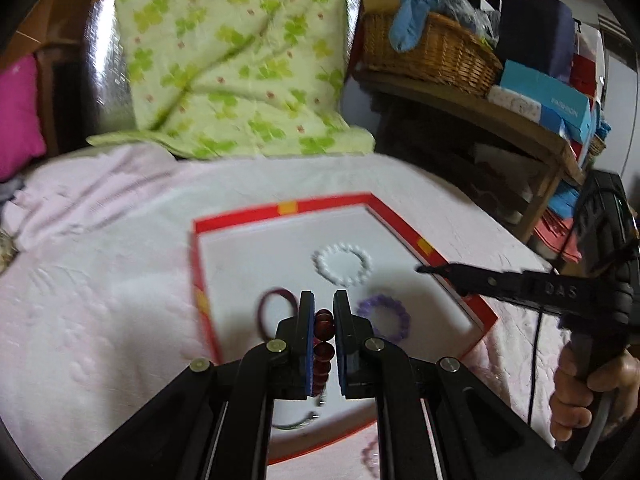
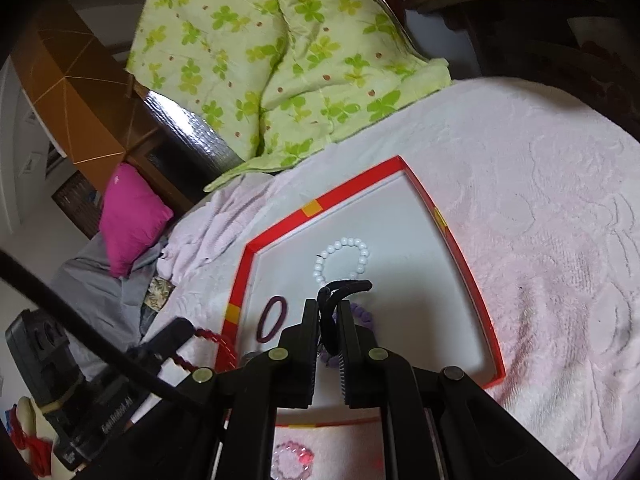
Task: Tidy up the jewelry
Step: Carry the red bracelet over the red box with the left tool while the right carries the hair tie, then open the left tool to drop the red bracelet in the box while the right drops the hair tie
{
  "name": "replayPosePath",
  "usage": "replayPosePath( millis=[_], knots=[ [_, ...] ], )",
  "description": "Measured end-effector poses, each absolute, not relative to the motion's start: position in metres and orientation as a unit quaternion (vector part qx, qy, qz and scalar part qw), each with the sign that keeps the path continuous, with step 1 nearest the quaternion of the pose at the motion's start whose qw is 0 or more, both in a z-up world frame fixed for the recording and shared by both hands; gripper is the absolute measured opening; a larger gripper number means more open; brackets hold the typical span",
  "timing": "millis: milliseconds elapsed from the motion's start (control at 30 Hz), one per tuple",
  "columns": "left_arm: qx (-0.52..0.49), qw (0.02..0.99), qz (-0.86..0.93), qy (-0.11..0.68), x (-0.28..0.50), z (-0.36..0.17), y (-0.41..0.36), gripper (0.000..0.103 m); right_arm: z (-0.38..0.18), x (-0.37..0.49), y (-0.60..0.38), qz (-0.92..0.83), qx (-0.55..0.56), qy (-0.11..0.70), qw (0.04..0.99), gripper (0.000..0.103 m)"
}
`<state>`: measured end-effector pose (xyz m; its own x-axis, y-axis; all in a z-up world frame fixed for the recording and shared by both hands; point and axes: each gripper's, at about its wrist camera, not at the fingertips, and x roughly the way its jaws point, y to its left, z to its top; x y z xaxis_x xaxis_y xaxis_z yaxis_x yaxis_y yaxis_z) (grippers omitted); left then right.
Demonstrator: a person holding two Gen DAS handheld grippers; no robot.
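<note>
Left claw is pinched on a dark red bead bracelet, the beads caught between the pads and the loop hanging below, over the near part of the red-rimmed tray. Right claw is pinched on a black hair tie, its loop poking up past the tips, also over the tray.

Handling: the bead bracelet looks light, and its strand is limp, so it swings. The beads are round and glossy, so they probably slip if gripped on one bead only; better to clamp across the strand. The hair tie is soft, fuzzy and squashy, with no breakage risk, and can be gripped anywhere on the band.

Already in the tray: a white pearl bracelet mid-tray, a purple bead bracelet just beside the right claw's drop zone, and a maroon hair band near the left rim. Something thin and metallic lies at the near edge; too blurred to name. A pink bead bracelet lies on the bed outside the tray, not yet sorted.

In the way: both claws crowd the same near corner, and a drop could land on the purple bracelet or the maroon band. The tray sits on a soft pink bedspread, so it may tip if pressed. A green quilt and a magenta pillow are well clear.
</note>
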<state>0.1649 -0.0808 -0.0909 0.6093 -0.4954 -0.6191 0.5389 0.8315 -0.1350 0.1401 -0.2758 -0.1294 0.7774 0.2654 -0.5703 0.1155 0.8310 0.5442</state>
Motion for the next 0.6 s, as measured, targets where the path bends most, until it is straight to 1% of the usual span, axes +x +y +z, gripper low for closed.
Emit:
replayPosePath(
  millis=[133,400,433,500,533,567,600],
  knots=[
    [0.052,0.885,-0.299,0.354,0.164,-0.109,-0.101,0.01,-0.141,0.15,-0.285,0.023,0.29,0.342,0.893,0.01],
    [0.053,0.872,-0.312,0.374,0.162,-0.121,-0.104,0.01,-0.159,0.161,-0.3,0.003,0.298,0.358,0.885,0.01],
    [0.055,0.87,-0.314,0.376,0.162,-0.123,-0.106,0.01,-0.161,0.163,-0.3,0.003,0.299,0.361,0.883,0.012],
    [0.066,0.867,-0.315,0.379,0.159,-0.126,-0.108,0.01,-0.165,0.165,-0.3,0.002,0.304,0.372,0.877,0.013],
    [0.07,0.866,-0.315,0.381,0.159,-0.128,-0.109,0.012,-0.166,0.165,-0.3,0.002,0.307,0.375,0.875,0.013],
    [0.072,0.865,-0.316,0.383,0.158,-0.129,-0.11,0.016,-0.167,0.165,-0.3,0.0,0.309,0.379,0.872,0.013],
    [0.074,0.865,-0.315,0.384,0.157,-0.129,-0.11,0.023,-0.167,0.165,-0.3,0.001,0.313,0.382,0.87,0.013]
  ],
)
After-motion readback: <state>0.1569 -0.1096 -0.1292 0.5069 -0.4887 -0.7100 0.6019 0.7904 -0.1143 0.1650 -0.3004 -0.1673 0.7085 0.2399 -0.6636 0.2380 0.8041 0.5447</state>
